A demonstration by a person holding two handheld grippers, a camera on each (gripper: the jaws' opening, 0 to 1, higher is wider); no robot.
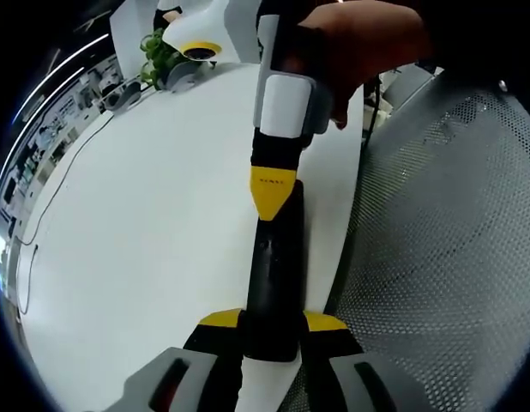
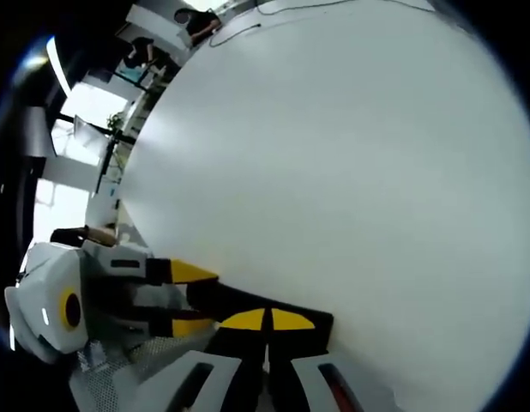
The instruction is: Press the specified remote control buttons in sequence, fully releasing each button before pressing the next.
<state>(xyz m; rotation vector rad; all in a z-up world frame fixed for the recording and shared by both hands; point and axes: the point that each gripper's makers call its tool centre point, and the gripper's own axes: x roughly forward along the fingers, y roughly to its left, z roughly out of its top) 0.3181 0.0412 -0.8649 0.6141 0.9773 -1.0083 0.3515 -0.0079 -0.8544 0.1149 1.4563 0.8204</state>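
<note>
Black remote control (image 1: 272, 292) pinched by left gripper (image 1: 272, 324); right gripper (image 2: 267, 321), fingers pressed together, presses a button; full release comes next.

White table (image 1: 145, 223), perforated grey mesh surface (image 1: 454, 240) beside it — bright windows (image 2: 68, 184) beyond

Table top (image 1: 145, 240): smooth, matt white. Remote control (image 1: 274, 283): black plastic, slight sheen. Chair mesh (image 1: 454, 240): perforated grey, looks metal. Gripper tips (image 1: 272, 190): yellow matt plastic; gripper housing (image 1: 284, 105): smooth white plastic.
</note>
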